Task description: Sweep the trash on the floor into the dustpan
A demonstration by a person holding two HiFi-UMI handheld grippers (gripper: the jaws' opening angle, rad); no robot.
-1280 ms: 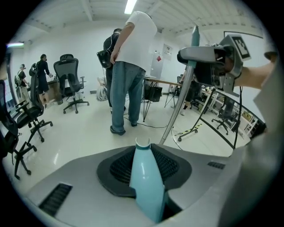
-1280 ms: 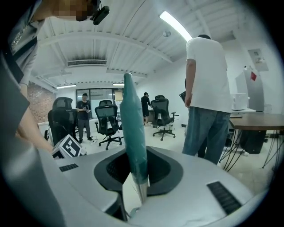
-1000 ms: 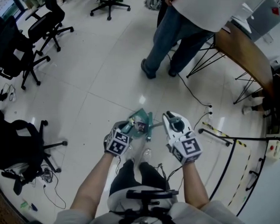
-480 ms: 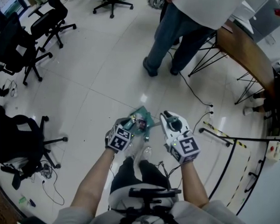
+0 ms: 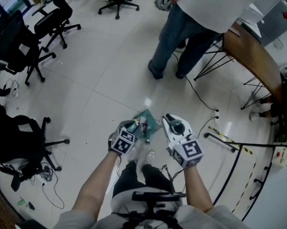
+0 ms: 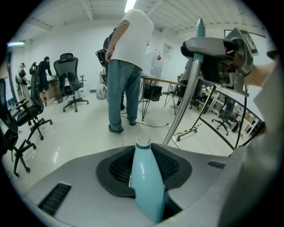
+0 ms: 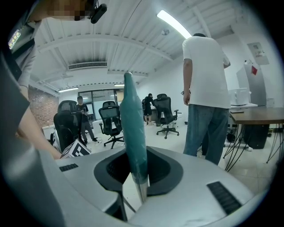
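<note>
In the head view a green dustpan (image 5: 146, 121) sits on the white tile floor just ahead of my feet, with small bits of trash (image 5: 144, 125) on it. My left gripper (image 5: 130, 128) is shut on the dustpan's light blue handle (image 6: 144, 177), which runs up between its jaws. To its right, my right gripper (image 5: 171, 121) is shut on the broom's teal grip (image 7: 133, 133), with the metal pole (image 7: 141, 190) showing below. The left gripper view shows the right gripper (image 6: 217, 57) on that slanting pole (image 6: 184, 102). The broom's head is hidden.
A person in jeans and a white shirt (image 5: 187, 35) stands just beyond the dustpan. Black office chairs (image 5: 28, 40) fill the left side, another (image 5: 22, 144) is nearer. A wooden table on wire legs (image 5: 247, 51) and floor cables (image 5: 204, 102) lie right.
The head view has drifted a little. Both grippers keep their holds and stay nearly in place over the dustpan.
</note>
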